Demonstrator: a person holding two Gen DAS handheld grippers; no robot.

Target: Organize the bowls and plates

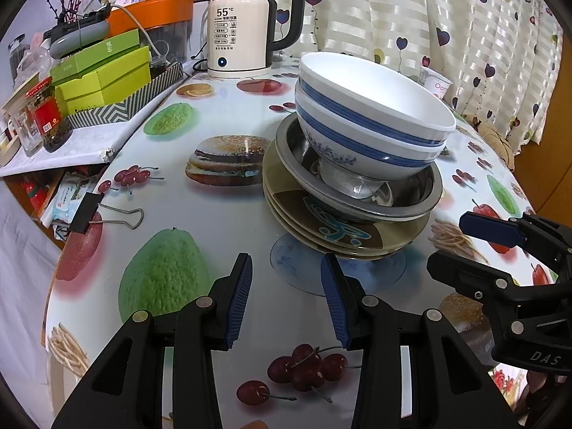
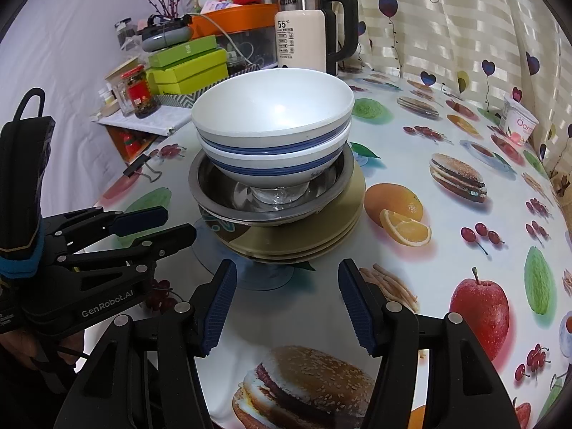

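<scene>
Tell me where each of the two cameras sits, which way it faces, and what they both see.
Left wrist: on the left tool, looking down across the fruit-print tablecloth at the stack of white blue-striped bowls; the right tool shows at right.
Right wrist: on the right tool, facing the same stack; the left tool and a hand show at left.
Shared: the stack, the cream electric kettle.

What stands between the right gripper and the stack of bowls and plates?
Nothing visible: only bare tablecloth lies between the open right gripper and the stack. The left gripper is off to the side.
</scene>
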